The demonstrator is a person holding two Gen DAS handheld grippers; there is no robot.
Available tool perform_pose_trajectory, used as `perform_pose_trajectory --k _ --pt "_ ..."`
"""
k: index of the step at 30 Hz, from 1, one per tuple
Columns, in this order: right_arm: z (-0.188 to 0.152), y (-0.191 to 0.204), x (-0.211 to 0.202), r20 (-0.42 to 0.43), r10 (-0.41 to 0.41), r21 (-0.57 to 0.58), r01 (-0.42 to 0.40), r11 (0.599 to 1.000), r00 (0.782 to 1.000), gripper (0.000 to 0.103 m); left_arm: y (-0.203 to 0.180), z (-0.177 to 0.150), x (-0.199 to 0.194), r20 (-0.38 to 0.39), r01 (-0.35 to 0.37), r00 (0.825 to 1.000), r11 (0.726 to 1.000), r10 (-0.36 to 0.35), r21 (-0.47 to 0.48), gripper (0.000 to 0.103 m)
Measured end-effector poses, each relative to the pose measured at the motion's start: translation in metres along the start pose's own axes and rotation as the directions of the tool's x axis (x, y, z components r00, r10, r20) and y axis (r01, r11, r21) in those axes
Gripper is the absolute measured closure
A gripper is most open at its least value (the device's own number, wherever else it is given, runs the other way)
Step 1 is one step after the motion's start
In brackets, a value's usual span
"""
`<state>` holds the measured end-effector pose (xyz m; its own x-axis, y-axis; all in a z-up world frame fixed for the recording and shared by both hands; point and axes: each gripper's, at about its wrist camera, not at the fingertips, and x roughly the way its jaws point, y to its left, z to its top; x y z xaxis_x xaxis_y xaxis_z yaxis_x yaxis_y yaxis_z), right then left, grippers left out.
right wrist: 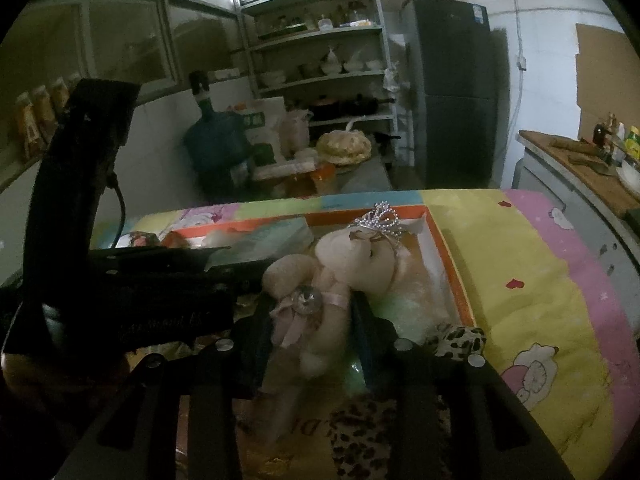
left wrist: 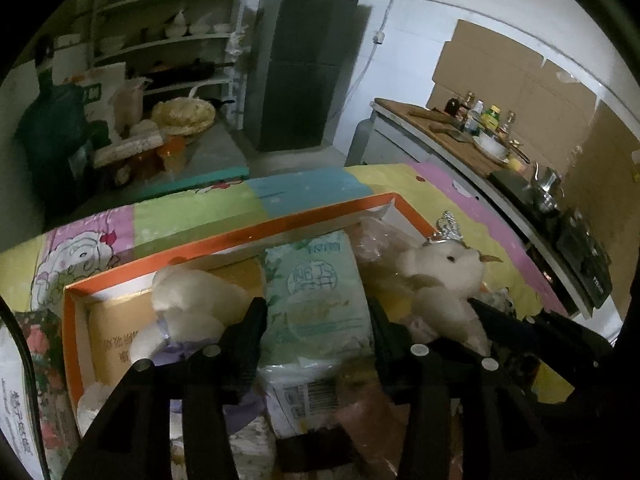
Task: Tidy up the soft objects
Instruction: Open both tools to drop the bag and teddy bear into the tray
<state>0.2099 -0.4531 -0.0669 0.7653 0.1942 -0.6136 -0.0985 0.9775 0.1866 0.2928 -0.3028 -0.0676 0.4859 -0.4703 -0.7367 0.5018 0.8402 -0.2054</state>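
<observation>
An orange-rimmed box (left wrist: 240, 236) lies on a colourful quilt (left wrist: 192, 216). My left gripper (left wrist: 316, 320) is over the box, with a green-and-white tissue pack (left wrist: 316, 292) filling the gap between its pads and touching both. A white plush (left wrist: 188, 304) with a purple ribbon lies in the box to its left. My right gripper (right wrist: 310, 320) is shut on the waist of a cream plush bear (right wrist: 348, 256), which wears a silver crown (right wrist: 378, 218) and a pink bow with a gem. The bear stands upright over the box's right end (right wrist: 452, 264).
A leopard-print soft item (right wrist: 372, 432) lies below the right gripper, at the box's near edge. A flowered pack (left wrist: 36, 340) sits left of the box. Beyond the quilt are a counter with bottles (left wrist: 480, 120), a stove (left wrist: 580, 248), a dark fridge (left wrist: 308, 60) and shelves (right wrist: 320, 60).
</observation>
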Motion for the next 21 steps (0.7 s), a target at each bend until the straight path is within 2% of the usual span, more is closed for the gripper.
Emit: perform_pose_trajectory --k 7,12,21 --pt "0.000 0.000 -0.001 0.008 0.001 0.002 -0.001 1.000 1.000 0.059 -0.003 -0.002 -0.006 0.004 0.006 1.000 1.000 -0.006 -0.004 0.052" --pt "0.001 0.001 -0.006 0.029 -0.001 0.000 0.001 1.000 1.000 0.049 -0.003 -0.002 -0.015 0.025 0.021 0.999 1.000 -0.020 -0.011 0.052" --pt "0.002 0.003 -0.016 0.060 -0.002 0.005 0.002 1.000 0.998 0.045 -0.009 -0.001 -0.033 0.066 0.016 0.998 1.000 -0.015 -0.005 0.052"
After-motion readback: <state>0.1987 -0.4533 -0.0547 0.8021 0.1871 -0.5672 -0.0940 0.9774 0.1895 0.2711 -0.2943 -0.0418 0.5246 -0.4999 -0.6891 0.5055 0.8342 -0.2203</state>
